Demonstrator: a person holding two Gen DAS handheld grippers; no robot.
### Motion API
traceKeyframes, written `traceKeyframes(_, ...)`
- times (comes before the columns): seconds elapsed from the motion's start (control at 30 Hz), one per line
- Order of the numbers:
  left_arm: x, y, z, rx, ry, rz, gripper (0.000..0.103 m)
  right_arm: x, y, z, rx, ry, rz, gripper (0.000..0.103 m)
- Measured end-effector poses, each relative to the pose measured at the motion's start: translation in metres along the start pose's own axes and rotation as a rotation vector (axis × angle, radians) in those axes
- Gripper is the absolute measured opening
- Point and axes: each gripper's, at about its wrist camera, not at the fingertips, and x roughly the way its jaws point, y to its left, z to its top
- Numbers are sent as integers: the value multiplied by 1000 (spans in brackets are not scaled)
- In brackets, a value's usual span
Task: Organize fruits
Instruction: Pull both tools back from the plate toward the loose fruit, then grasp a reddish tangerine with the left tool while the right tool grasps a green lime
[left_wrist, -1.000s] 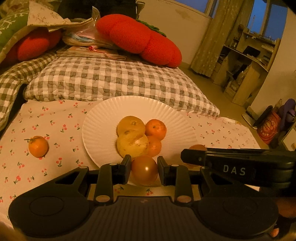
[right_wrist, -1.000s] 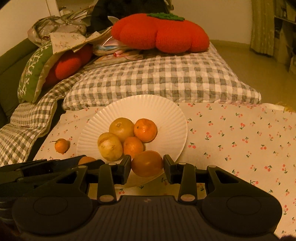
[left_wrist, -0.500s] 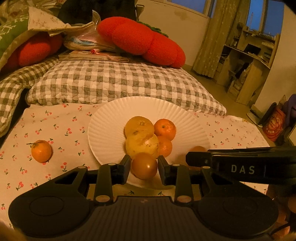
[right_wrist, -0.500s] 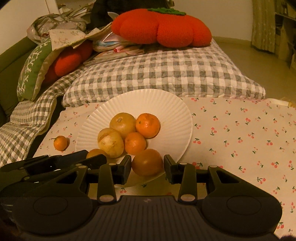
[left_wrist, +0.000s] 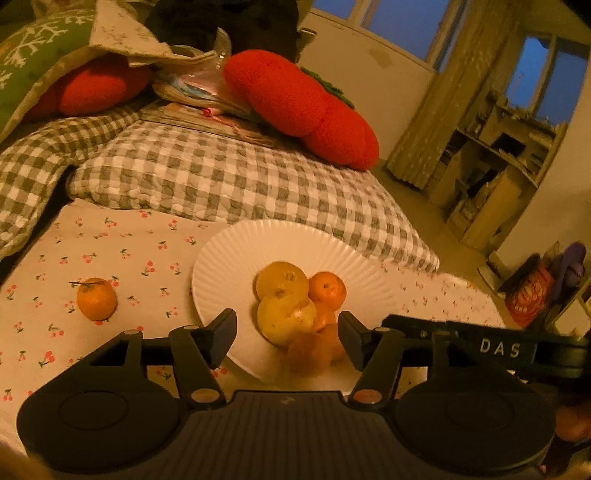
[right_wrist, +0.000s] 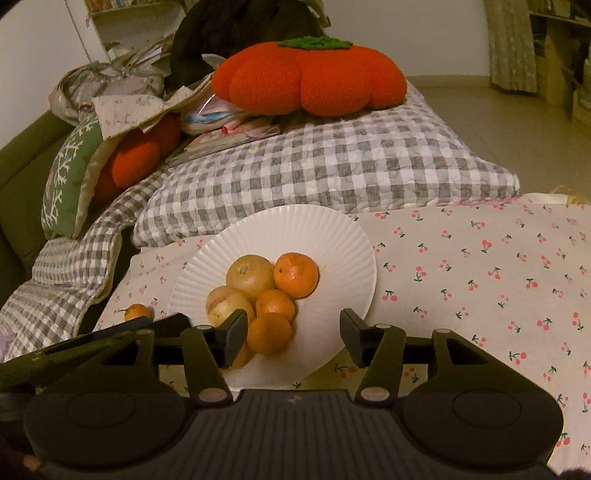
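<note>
Watching from beside the bed, the worry is the heap on the white plate (right_wrist: 343, 236): both grippers hang with jaws apart and hold nothing, the left gripper (left_wrist: 287, 334) and right gripper (right_wrist: 293, 332) at the plate's near rim. The tangerines (right_wrist: 269, 332) and pale citrus (right_wrist: 251, 277) lean on one another; a nudge could roll one off. A stray tangerine (left_wrist: 96, 298) lies left of the plate on the cherry-print cloth (right_wrist: 480, 266).
</note>
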Motion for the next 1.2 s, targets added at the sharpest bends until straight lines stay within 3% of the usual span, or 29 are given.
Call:
traceKeyframes(0.13,-10,7,4,-50,13,6,53,-8,3,1,-6,-12,-15,56)
traceKeyframes(0.33,-22,6,5,-25,57,95,58,-14,20,-5,-76,0,-10,65)
traceKeyframes(0.53,-45,31,0,-117,99,110,61,-20,43,-16,-192,-1,-15,68)
traceKeyframes(0.67,-58,36,-8,-83,113,173,64,-32,53,-21,-231,-12,-11,70)
traceKeyframes(0.93,-67,35,-18,-46,116,225,69,-58,58,-34,-278,-23,-7,73)
traceKeyframes(1.2,-64,35,-25,-43,152,236,71,-57,57,-36,-285,-11,-25,76)
